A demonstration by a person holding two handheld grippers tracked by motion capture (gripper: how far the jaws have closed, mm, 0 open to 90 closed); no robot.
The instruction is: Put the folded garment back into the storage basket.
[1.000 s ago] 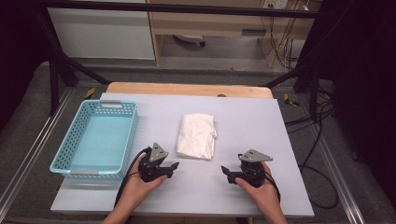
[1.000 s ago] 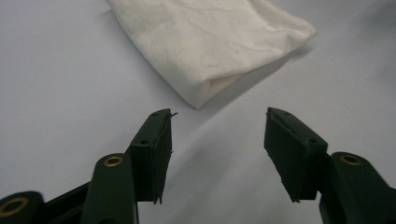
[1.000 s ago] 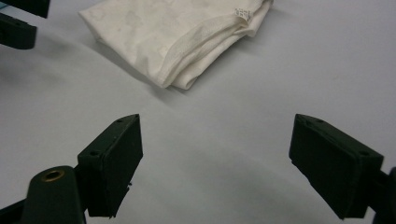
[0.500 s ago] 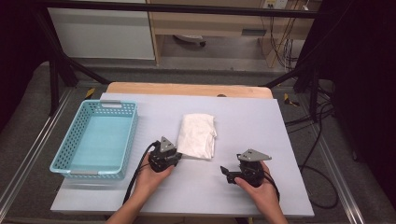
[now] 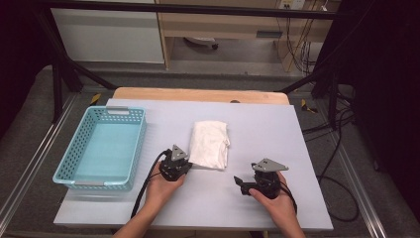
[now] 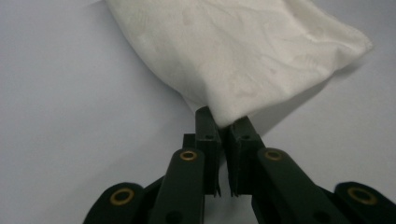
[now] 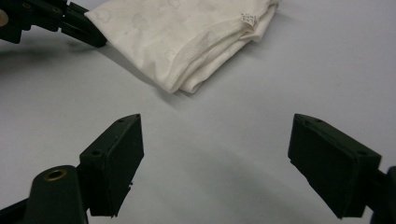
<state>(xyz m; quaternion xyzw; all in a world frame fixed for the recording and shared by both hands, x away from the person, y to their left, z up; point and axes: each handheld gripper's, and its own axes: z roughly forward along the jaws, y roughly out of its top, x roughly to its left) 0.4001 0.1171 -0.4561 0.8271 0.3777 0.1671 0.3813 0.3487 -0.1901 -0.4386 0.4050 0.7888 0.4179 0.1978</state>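
I'm holding my right gripper (image 5: 243, 184) nearest me, jaws spread wide with nothing between them, sitting on the white table (image 5: 307, 163) just short of the folded white cloth (image 5: 210, 145) and off its near right corner. My left gripper (image 5: 184, 166) is touching the cloth's near left corner; its jaws have just been closing and are now clenching that corner's edge (the fabric is bunching over the tips in the left gripper view (image 6: 219, 128)). The cloth is lying flat mid-table, its hemmed folded edges facing my right gripper (image 7: 215, 163). Left of the cloth, a light blue basket (image 5: 136, 144) is sitting near the table's left edge, well apart from it.
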